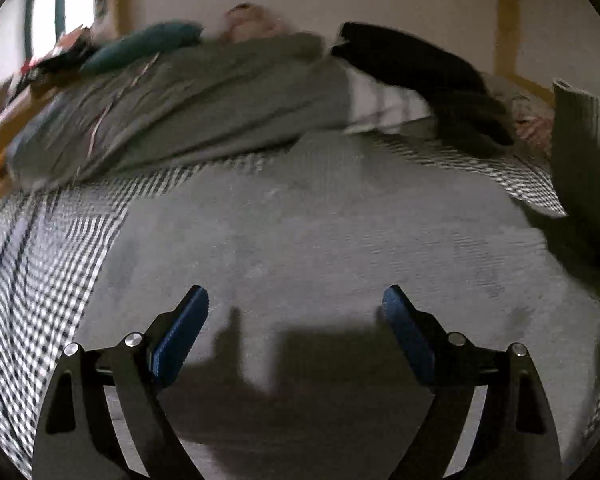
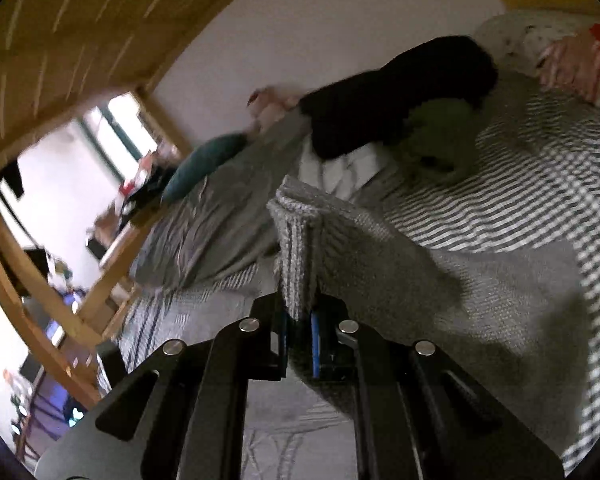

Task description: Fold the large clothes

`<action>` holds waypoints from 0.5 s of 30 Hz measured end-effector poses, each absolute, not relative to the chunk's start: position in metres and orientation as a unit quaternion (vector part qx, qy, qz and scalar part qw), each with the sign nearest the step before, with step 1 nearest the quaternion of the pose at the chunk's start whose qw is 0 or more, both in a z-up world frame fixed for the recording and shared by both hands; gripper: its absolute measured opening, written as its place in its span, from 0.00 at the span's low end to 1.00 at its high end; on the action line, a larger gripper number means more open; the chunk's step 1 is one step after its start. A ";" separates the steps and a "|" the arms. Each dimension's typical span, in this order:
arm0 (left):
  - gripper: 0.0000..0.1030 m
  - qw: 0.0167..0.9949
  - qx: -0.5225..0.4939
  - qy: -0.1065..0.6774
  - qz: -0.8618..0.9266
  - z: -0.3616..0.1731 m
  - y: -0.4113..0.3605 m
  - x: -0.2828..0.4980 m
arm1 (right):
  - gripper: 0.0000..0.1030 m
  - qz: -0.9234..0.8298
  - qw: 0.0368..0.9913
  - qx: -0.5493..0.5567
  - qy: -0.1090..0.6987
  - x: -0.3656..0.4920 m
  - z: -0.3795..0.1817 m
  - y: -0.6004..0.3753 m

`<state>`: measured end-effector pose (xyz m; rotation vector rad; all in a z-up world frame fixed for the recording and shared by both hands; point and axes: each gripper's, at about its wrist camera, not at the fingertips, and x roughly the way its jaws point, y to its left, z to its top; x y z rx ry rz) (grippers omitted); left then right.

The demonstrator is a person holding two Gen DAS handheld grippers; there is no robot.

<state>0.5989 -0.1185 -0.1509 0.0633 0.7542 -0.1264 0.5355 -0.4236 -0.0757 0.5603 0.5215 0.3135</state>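
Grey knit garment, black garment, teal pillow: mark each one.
grey knit garment (image 2: 300, 236), right wrist view, ribbed edge lifted above the jaws.
black garment (image 1: 420, 66), left wrist view, middle of the dark cloth.
teal pillow (image 1: 148, 42), left wrist view, its centre.

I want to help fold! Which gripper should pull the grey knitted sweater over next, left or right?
Right, probably. The right gripper is shut on the grey knitted sweater, lifting its ribbed edge above the checked bed cover. The left gripper is open and holds nothing, with only flat sweater below it.
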 end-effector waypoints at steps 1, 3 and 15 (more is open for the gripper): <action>0.85 0.923 0.023 0.379 -0.061 -0.156 -0.110 0.603 | 0.08 0.160 0.914 0.269 0.259 0.540 -0.078 -0.410; 0.85 0.913 0.005 0.403 -0.060 -0.170 -0.099 0.608 | 0.08 0.174 0.909 0.267 0.269 0.549 -0.085 -0.384; 0.92 0.924 -0.017 0.378 -0.056 -0.124 -0.022 0.594 | 0.08 0.233 0.906 0.198 0.294 0.578 -0.095 -0.241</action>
